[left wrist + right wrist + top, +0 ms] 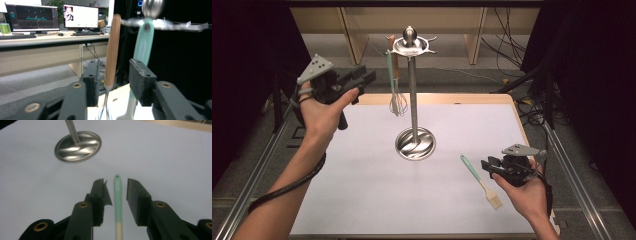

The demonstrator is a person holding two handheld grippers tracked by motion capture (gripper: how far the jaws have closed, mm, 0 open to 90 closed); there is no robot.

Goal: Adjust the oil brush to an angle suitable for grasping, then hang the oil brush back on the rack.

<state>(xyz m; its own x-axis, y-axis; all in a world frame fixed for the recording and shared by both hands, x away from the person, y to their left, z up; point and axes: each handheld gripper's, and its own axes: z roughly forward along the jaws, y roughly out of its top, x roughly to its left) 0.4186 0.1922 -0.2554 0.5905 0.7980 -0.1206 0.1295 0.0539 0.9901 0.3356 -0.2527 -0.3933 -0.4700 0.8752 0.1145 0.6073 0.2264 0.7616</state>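
A steel utensil stand (413, 100) rises from a round base (415, 143) at the middle of the white mat. From its hooked top (410, 45) hang a wooden-handled whisk (398, 102) and a teal-handled utensil (389, 67). My left gripper (364, 79) is raised to the left of them and open. In the left gripper view the whisk handle (112, 50) and the teal handle (143, 45) hang beyond the left gripper (113, 72). A teal-handled pastry brush (479, 180) lies at the front right. My right gripper (115, 187) is open, its jaws on either side of the brush handle (117, 200) without touching it.
The white mat (362, 190) covers a table with a wooden far edge (462, 97). Metal rails (569, 175) run along both sides. Cables (512, 30) lie on the floor at the back right. A desk with monitors (32, 17) stands far behind the stand.
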